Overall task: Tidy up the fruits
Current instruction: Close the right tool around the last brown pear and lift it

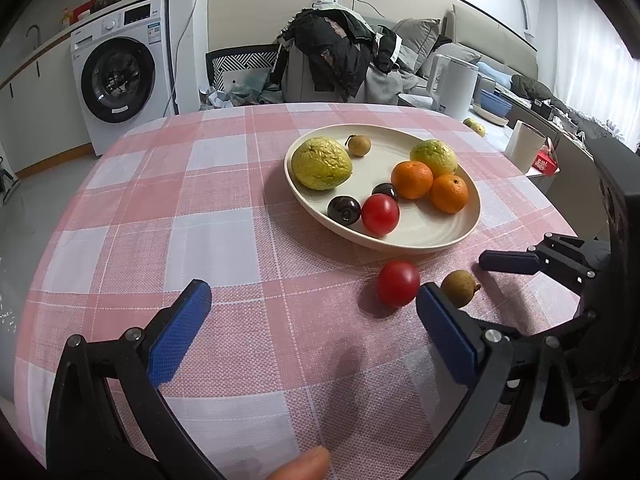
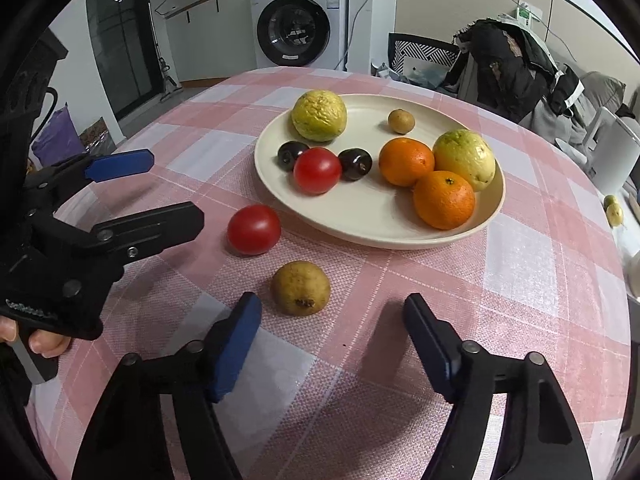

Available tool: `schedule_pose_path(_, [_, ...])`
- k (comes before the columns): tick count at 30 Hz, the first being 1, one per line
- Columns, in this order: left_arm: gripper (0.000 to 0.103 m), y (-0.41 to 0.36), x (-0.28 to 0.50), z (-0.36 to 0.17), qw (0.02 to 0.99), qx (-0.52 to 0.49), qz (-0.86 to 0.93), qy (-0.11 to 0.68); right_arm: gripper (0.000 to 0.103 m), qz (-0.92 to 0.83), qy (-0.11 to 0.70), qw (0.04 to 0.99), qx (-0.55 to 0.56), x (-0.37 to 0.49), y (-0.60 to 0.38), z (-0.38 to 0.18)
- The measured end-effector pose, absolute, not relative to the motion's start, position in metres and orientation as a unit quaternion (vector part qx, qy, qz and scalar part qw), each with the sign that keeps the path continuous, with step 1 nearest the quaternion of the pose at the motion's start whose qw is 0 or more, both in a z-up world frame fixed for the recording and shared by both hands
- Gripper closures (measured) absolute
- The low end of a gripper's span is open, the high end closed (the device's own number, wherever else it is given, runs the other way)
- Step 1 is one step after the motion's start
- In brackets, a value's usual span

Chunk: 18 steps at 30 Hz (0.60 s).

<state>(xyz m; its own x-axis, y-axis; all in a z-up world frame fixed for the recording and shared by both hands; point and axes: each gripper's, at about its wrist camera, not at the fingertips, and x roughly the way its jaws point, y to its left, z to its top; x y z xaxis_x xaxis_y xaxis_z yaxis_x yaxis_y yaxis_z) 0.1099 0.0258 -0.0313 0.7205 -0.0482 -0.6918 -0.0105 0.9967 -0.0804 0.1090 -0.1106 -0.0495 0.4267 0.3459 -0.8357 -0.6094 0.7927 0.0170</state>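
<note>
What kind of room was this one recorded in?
Most likely a lived-in home, an open kitchen and living area: a washing machine under a counter, a sofa with cushions, and a dining table under a checked cloth.

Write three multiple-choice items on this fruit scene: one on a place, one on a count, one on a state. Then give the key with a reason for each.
1. Where is the brown longan nearest the right claw?
A. On the plate
B. On the tablecloth
C. On a chair

2. How many oranges lie on the plate?
A. One
B. Two
C. Four

3. How is the right claw?
A. Open, holding nothing
B. Shut on a tomato
C. Shut on an orange

Key:
1 B, it lies on the checked tablecloth, off the plate.
2 B, two oranges lie side by side.
3 A, its fingers stand apart with nothing between the pads.
</note>
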Motion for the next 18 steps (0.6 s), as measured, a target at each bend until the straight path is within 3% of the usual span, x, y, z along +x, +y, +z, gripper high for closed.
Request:
schedule_pose_path(7, [0.001, 0.0259, 0.1100, -0.0314, 0.927, -0.039, -0.010, 0.374, 0.058, 0.304, 0.446, 0.832, -0.130, 0.1027, -0.1135, -0.0450])
schedule_pose_path(13, [0.001, 0.0257, 0.1099, -0.0314, 0.927, -0.039, -0.011, 0.374, 0.074, 0.320, 0.451, 0.827, -0.106, 0.1098, -0.1176, -0.0433])
schedule_pose_path(18, [0.001, 0.0254, 0.1100, -0.0314, 0.926, -0.037, -0.011, 0.374, 0.075, 0.321, 0.446, 0.829, -0.104, 0.1086, -0.1176, -0.0415])
